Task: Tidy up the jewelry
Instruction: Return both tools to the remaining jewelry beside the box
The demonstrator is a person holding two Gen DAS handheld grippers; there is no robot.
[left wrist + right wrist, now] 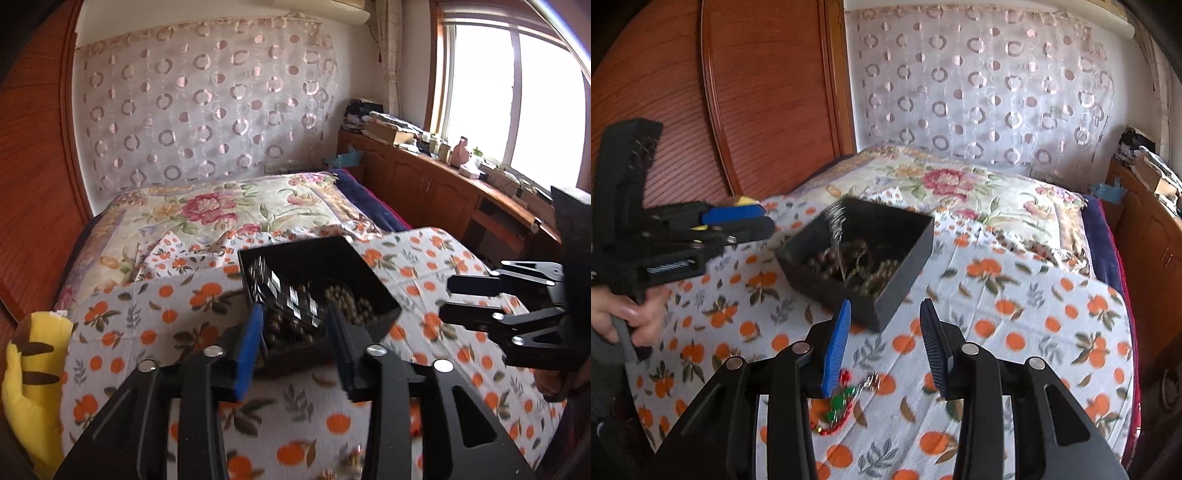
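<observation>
Left gripper (295, 325) fingers parted, right gripper (884, 325) fingers parted, both empty

Probably a home bedroom: flower-print bed (221, 218), wooden wardrobe (768, 92), cluttered window-side cabinet (424, 177), ring-patterned curtain (207, 99).

Your box (871, 258) sits on the cloth (1015, 332) over the bed (221, 214), beads (849, 269) inside; a trinket (842, 402) lies on the cloth nearer you.
</observation>
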